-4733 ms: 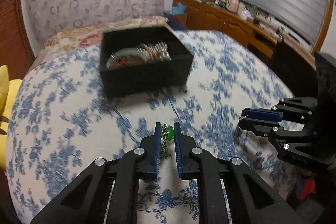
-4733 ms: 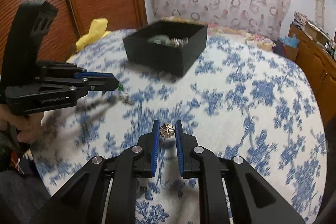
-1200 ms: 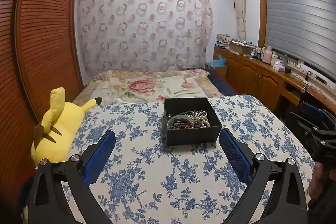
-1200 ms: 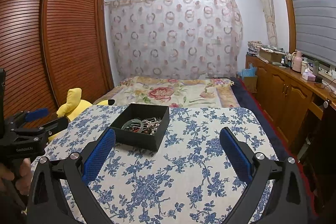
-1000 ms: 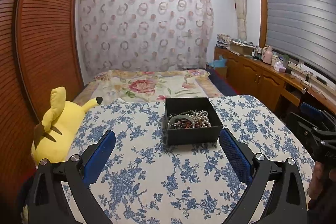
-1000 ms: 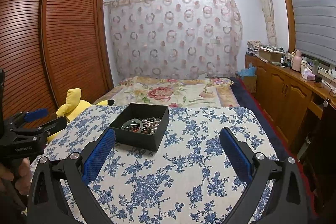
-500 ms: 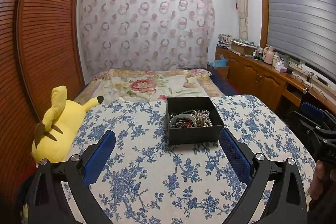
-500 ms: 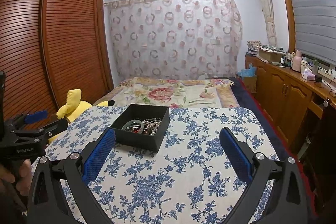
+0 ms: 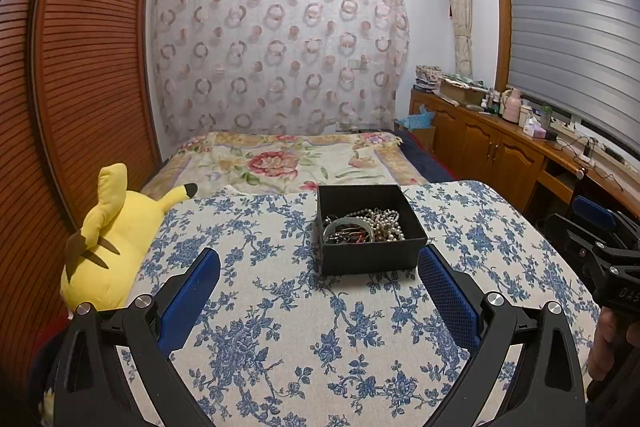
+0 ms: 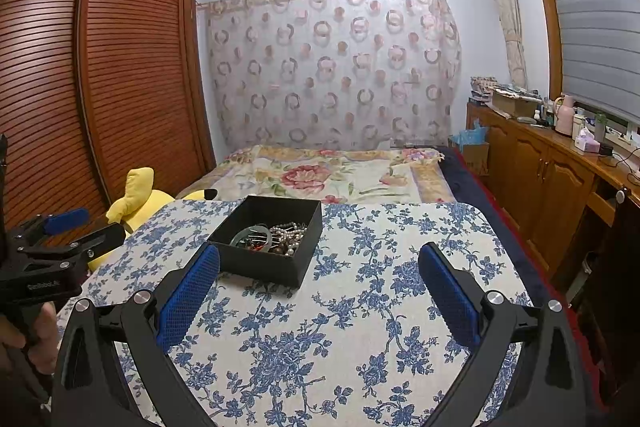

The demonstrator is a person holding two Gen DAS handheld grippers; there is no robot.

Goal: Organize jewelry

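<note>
Both grippers have changed since 4.7 seconds ago: then the left gripper (image 9: 319,279) pinched a green-stoned chain and the right gripper (image 10: 319,277) a small metal flower piece low over the cloth; now each set of jaws is spread wide and holds nothing, touching nothing, raised well back from the bench. Over the last second the views barely differ. The open black square box (image 9: 370,231) sits on the blue-flowered white tablecloth (image 9: 288,311), at about 12 o'clock from the left gripper and 11 o'clock from the right. Inside it lies a heap of jewelry (image 9: 366,226): pearl-like bead strands, a pale green bangle and darker pieces. At 9 o'clock of the box, off the cloth's edge, lies a yellow plush toy (image 9: 110,247).
</note>
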